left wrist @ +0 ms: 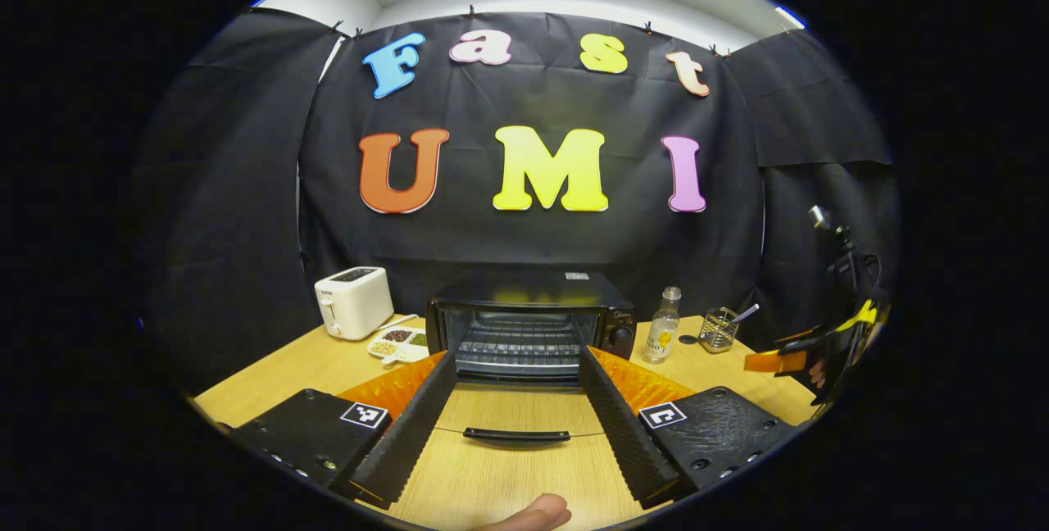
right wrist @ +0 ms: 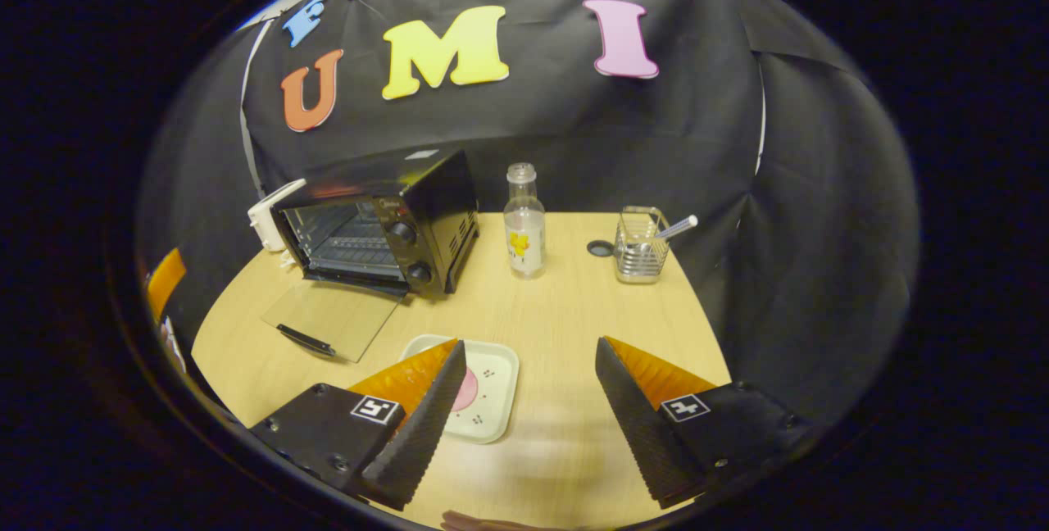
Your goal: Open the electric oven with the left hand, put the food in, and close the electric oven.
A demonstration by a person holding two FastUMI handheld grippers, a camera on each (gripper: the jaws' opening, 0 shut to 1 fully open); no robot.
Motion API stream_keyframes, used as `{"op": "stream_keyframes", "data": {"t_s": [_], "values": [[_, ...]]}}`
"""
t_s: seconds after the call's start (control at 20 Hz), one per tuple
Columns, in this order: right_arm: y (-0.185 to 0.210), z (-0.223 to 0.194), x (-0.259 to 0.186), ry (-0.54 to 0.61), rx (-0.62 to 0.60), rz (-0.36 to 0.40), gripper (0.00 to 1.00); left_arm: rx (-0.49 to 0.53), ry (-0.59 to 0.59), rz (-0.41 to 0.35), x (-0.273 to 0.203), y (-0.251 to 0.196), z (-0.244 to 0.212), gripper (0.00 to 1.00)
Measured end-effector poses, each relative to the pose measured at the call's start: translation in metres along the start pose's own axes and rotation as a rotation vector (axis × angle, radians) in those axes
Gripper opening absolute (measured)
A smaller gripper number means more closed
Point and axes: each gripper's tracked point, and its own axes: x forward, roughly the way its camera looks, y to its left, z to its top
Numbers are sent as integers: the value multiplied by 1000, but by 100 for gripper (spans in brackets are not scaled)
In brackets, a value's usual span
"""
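while oven door (left wrist: 516,424) gapes, jaws clear.

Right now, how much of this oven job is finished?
The first step looks done: the electric oven stands open, its glass door folded flat on the table and its rack bare. Both the left gripper and right gripper are open and hold nothing. The food tray waits on the table; loading and closing remain.

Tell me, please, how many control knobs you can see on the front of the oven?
2: an upper knob and a lower knob, stacked on the oven panel beside its open door.
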Motion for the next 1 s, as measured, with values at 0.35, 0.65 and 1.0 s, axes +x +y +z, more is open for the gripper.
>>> {"op": "stream_keyframes", "data": {"t_s": [0.35,0.65,1.0], "values": [[3,-59,58,186,38,41,85,21,-68,-5,-32,-5,30,95],[17,-84,82,282,99,109,58,11,-71,11,-40,1,33,95],[25,-93,88,330,351,310,4,15,-56,-5,-46,-10,32,95]]}}
